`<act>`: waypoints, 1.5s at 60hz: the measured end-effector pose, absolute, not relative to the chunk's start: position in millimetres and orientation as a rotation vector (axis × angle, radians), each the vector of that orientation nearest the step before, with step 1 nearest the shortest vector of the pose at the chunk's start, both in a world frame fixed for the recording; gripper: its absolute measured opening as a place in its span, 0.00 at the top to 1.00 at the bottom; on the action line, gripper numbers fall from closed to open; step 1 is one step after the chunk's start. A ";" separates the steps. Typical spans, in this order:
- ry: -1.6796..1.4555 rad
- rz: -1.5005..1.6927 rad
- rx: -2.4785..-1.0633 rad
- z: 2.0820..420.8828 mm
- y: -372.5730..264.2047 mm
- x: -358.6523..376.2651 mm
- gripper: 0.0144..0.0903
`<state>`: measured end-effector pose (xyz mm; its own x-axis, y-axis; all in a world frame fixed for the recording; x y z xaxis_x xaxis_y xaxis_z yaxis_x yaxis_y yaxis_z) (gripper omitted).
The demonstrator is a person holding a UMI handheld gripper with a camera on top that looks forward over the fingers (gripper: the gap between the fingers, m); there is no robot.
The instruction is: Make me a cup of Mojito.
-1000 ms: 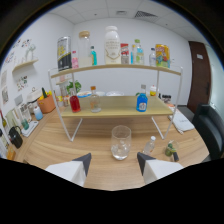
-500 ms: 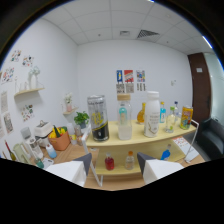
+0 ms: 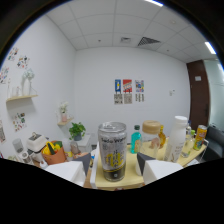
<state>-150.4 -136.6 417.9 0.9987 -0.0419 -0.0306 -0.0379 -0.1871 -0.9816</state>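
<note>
White walls and posters (image 3: pixel 129 91) lie beyond the shelf (image 3: pixel 131 181), where the tool (image 3: pixel 114 161), fingers spread, straddles a tall can (image 3: pixel 112 156); center it, then squeeze low and evenly.

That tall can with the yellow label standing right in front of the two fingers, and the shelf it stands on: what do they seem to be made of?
The tall silver can with the yellow label looks like thin metal, probably aluminium: its rim and upper wall shine grey. The pale shelf board under it looks like light wood or wood-look laminate, matte and beige; no grain shows, so I can't say which. The gripper stands open, with the can between its fingers.
</note>
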 end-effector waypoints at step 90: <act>0.208 0.241 -1.895 208.0 -231.6 -59.9 0.52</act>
<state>-59.9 -231.6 208.0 0.9631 -0.0257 -0.2680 -0.2614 -0.3278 -0.9079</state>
